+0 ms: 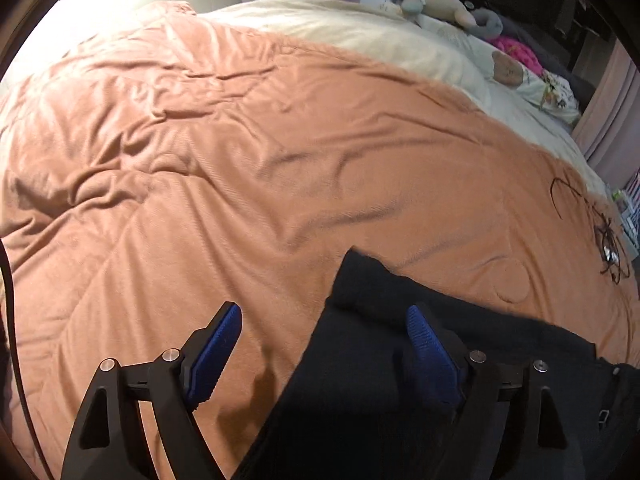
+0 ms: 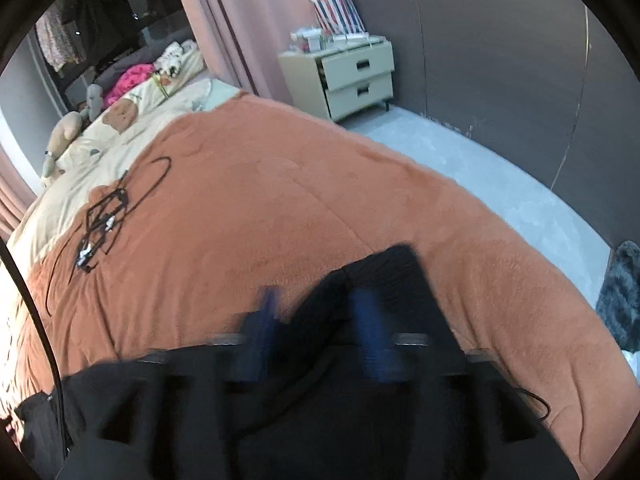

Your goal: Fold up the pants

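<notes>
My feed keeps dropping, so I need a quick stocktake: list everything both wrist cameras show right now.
pants: one, black, near edge of bed, under both grippers
duvet: one, orange-brown, covers most of bed
blanket: one, cream, far side of bed
cable tangle: one, black, on duvet beyond the pants
stuffed toys: a few, beige and grey, far edge of bed
pink cloth: one, bright pink, past the toys
nightstand: one, cream, two drawers, by the grey wall
striped bag: one, red-white-blue, on nightstand
curtain: pink, beside nightstand
left gripper: jaws wide open, blue pads, one over pants
right gripper: blurred, jaws apart, above pants
</notes>
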### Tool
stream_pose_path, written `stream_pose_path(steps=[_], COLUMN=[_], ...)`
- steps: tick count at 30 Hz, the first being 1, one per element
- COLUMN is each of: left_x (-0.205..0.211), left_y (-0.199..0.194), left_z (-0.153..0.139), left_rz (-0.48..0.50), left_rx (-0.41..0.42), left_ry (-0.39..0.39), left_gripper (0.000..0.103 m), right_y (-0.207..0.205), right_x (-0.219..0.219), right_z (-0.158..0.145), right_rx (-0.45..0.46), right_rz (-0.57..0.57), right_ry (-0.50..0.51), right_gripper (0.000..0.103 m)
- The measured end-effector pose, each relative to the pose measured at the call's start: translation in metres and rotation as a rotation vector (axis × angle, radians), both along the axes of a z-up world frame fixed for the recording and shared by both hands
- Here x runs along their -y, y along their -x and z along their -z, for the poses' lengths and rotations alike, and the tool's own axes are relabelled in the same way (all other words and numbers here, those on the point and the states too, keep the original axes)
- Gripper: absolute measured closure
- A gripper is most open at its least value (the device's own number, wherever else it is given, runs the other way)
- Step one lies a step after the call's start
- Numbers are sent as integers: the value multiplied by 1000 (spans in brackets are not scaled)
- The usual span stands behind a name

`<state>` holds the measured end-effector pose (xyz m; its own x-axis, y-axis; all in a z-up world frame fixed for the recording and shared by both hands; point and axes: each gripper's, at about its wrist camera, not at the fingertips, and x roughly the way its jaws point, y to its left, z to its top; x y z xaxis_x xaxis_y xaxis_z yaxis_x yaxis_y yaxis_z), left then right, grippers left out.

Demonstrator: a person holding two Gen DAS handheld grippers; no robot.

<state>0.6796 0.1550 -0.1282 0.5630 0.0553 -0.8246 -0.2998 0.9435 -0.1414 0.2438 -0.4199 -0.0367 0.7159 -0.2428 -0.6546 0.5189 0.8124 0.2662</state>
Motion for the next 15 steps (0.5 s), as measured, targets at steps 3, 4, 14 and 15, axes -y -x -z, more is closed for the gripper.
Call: stream_pose_path(steps=[3, 4, 14, 15], left_x=[-8, -11, -18, -18], left_y=[12, 17, 76, 83], left_z=[-5, -8, -23, -22], left_rz=[-9, -8, -14, -11], left_rx=[0, -1, -29, -33], left_ry=[19, 17, 32, 43], left_gripper=[17, 17, 17, 18], right_y=[13, 17, 80, 90], right_x=[-9, -12, -30, -32], right_z=[-6, -6, -5, -6], right_rx=[27, 27, 22, 20], right_rz=[-29, -42, -130, -138], right_ry=[30, 28, 3, 2], right_gripper=[31, 31, 31, 31])
